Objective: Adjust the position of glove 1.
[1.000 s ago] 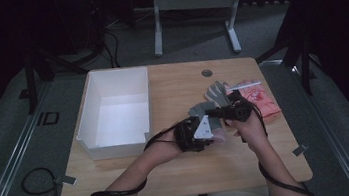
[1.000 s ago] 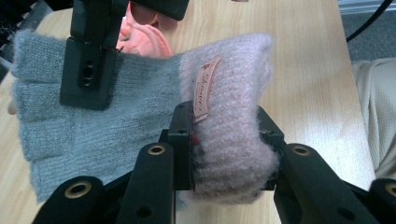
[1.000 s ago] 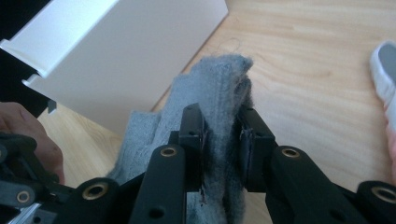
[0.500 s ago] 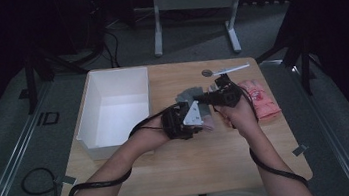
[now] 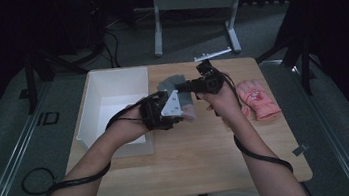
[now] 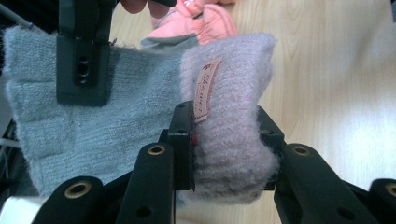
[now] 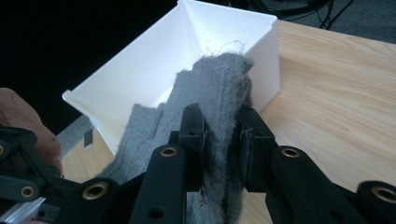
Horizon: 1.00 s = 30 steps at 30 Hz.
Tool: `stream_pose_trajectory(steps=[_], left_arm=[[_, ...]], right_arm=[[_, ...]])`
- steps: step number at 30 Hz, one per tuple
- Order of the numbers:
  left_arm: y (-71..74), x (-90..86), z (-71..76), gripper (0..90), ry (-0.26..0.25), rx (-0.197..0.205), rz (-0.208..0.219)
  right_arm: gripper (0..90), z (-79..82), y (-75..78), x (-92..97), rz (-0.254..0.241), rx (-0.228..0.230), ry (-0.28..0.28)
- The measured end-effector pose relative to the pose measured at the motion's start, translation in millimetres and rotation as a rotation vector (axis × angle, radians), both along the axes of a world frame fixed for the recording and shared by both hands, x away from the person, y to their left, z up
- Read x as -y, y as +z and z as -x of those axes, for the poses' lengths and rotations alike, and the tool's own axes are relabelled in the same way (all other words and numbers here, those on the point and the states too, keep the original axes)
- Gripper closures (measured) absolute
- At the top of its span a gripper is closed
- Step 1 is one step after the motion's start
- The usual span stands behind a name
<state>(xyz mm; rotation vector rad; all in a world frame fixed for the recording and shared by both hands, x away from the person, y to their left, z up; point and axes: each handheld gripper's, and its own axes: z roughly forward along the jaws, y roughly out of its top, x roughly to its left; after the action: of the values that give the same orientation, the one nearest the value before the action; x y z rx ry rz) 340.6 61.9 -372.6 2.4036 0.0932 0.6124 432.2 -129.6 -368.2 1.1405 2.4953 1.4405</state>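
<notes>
A grey knit glove with a pale pink cuff hangs in the air between both grippers, just right of the white box. My left gripper is shut on the cuff, its pads pressing the thick ribbed wool from both sides. My right gripper is shut on the grey finger end, which is bunched between its jaws. In the left gripper view the glove's grey body spreads to the left, with one black finger of the right gripper clamped on its top edge.
A pink glove lies on the wooden table to the right of the hands. The white box stands open at the table's left, close behind the held glove. Cables trail from both grippers along the forearms.
Both hands have lifted the grey glove off the table and carried it away from the person and leftward, toward the white box. Both grips are unchanged.
</notes>
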Motion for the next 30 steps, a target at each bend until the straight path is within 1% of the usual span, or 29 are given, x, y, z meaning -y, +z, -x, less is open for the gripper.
stream_pose_trajectory(steps=[3,4,5,9,12,16,21,23,24,26,27,28,29,30], left_arm=[[4.9,-11.8,-2.9,67.7,0.013,-0.002,-0.016],[5.7,-14.2,-3.2,67.6,0.015,-0.003,-0.015],[6.7,-18.2,-3.5,67.6,0.022,-0.005,-0.015],[6.3,-29.9,-2.7,67.6,0.038,0.003,-0.024],[6.7,-39.8,-2.8,67.6,0.043,-0.001,-0.031],[8.9,-58.3,-5.5,67.6,0.048,-0.015,-0.032],[8.8,-83.1,-7.3,67.4,0.058,-0.027,-0.028],[7.8,-93.4,-6.5,67.3,0.065,-0.016,-0.040],[7.0,-96.8,-6.2,67.3,0.066,-0.013,-0.039],[7.0,-96.8,-6.2,67.3,0.066,-0.013,-0.039],[2.0,-113.9,-6.6,67.3,0.074,0.002,-0.049],[0.6,-117.9,-6.7,67.3,0.077,0.002,-0.051],[0.6,-117.9,-6.7,67.3,0.077,0.002,-0.051],[-3.4,-130.6,-7.1,67.1,0.076,0.005,-0.079]], right_arm=[[74.4,-3.1,2.9,-10.2,0.001,0.002,0.006],[74.4,-4.9,4.6,-16.9,-0.003,0.003,0.013],[74.4,-5.6,5.3,-19.8,0.000,0.006,0.016],[74.4,-7.9,7.1,-34.1,0.005,0.011,0.030],[74.4,-9.6,7.1,-46.2,0.010,0.009,0.044],[74.4,-11.7,9.2,-63.8,0.011,0.012,0.059],[74.4,-15.5,9.7,-89.3,0.002,0.003,0.075],[74.4,-16.2,9.4,-98.3,0.008,0.007,0.084],[74.4,-16.6,9.4,-104.3,0.007,0.006,0.088],[74.4,-17.1,9.1,-107.9,0.010,0.004,0.090],[74.4,-18.7,6.8,-121.3,0.009,0.001,0.095],[74.4,-19.1,5.6,-127.2,0.010,0.007,0.095],[74.4,-19.1,5.6,-127.2,0.010,0.007,0.095],[74.4,-19.7,1.2,-139.1,0.002,0.002,0.096]])
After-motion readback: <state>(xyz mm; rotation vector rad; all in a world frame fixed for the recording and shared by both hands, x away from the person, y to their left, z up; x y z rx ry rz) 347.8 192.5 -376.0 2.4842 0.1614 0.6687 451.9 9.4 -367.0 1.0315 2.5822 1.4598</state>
